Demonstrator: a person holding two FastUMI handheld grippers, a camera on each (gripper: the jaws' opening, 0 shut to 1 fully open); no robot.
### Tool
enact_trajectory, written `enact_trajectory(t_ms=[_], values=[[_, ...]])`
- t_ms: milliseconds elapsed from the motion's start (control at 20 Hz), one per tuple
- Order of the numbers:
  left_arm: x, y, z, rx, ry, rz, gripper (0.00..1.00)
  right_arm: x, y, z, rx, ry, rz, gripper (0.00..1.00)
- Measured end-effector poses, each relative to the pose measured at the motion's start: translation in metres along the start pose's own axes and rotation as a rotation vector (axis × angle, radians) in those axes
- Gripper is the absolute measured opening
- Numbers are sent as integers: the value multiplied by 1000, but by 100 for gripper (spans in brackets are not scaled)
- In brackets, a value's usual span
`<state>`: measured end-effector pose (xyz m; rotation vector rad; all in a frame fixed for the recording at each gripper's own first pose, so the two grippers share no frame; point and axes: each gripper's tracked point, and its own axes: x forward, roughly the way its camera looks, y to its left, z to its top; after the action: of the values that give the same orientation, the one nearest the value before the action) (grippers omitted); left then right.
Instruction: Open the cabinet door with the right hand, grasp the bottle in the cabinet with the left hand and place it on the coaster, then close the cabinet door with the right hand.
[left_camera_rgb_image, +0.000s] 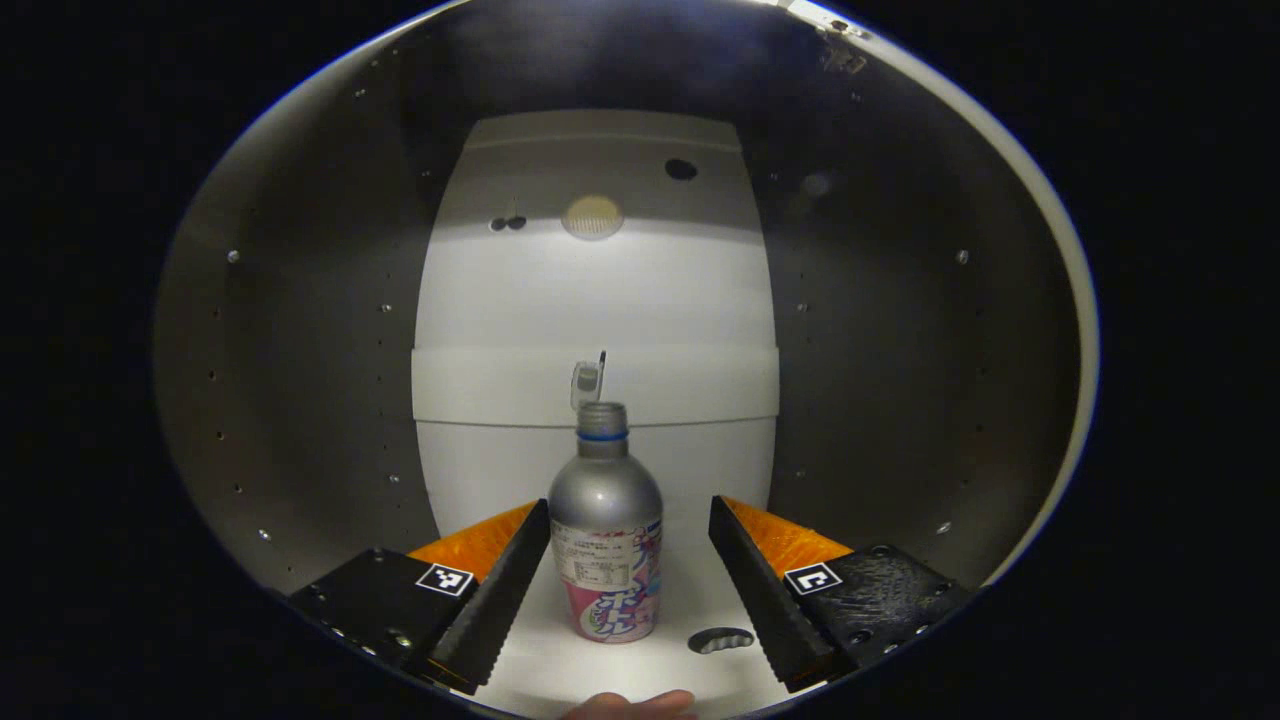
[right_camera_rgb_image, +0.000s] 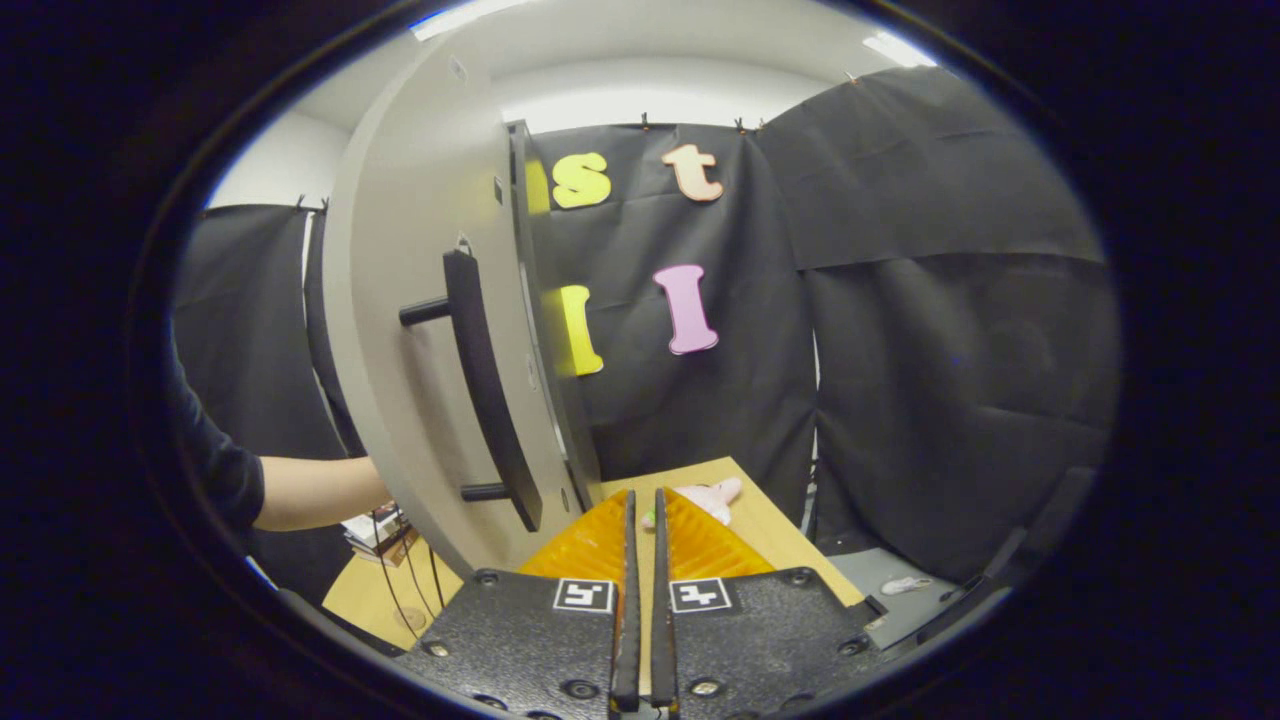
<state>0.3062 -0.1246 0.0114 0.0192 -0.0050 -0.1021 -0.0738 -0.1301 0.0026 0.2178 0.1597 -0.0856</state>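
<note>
Fingers of my left tool (left_camera_rgb_image: 628, 585) stand wide apart inside the cabinet (left_camera_rgb_image: 300, 330), straddling the upright aluminium bottle (left_camera_rgb_image: 606, 530) on the cabinet floor; the left finger looks closer, neither grips it yet. I judge closing squarely across its vertical axis comes next. Outside, my right tool (right_camera_rgb_image: 641, 540) is pinched together, empty, just beside the open cabinet door (right_camera_rgb_image: 420, 300) and its bar handle (right_camera_rgb_image: 485, 385).

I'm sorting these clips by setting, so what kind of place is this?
Most likely a staged recording booth, not a real kitchen: black cloth hangs as walls around a wooden table, and a lone pale cabinet stands on it, door open, with a bottle inside between the left gripper's fingers.
</note>
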Motion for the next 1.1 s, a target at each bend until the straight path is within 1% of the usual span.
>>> enact_trajectory(t_ms=[50, 100, 250, 450, 500, 550, 600, 750, 850, 900, 1000, 1100], values=[[3, -2, -2, -3, 3, 2, 97, 1, 2, -1, -4, 7, 0, 12], [6, -2, -3, -10, 1, 1, 97, 4, 1, -1, -13, 10, -3, 13], [16, 4, -6, -18, -5, 7, 97, 14, 0, -5, -26, 29, -7, 14], [31, 13, -20, -49, 51, 28, 97, 24, 4, -10, -17, 56, 3, 14], [33, 15, -18, -50, 43, 33, 92, 25, 3, -10, -16, 55, 1, 14], [31, 18, -15, -47, 36, 39, 74, 25, 1, -11, -16, 55, -4, 14], [27, 17, -11, -48, 27, 38, 79, 26, 1, -13, -14, 59, -5, 14], [13, 19, 10, -48, -15, 33, 75, 28, 3, -26, -19, 83, -3, 14], [-1, 18, 24, -26, -38, 39, 74, 28, 7, -30, -18, 92, 12, 14], [-10, 18, 29, -18, -49, 38, 72, 29, 7, -30, -23, 93, 14, 14], [-31, 15, 34, -11, -57, 17, 72, 27, 7, -34, -21, 100, 28, 14], [-57, 6, 30, -23, -27, -33, 71, 26, 5, -39, -6, 108, 42, 14]])
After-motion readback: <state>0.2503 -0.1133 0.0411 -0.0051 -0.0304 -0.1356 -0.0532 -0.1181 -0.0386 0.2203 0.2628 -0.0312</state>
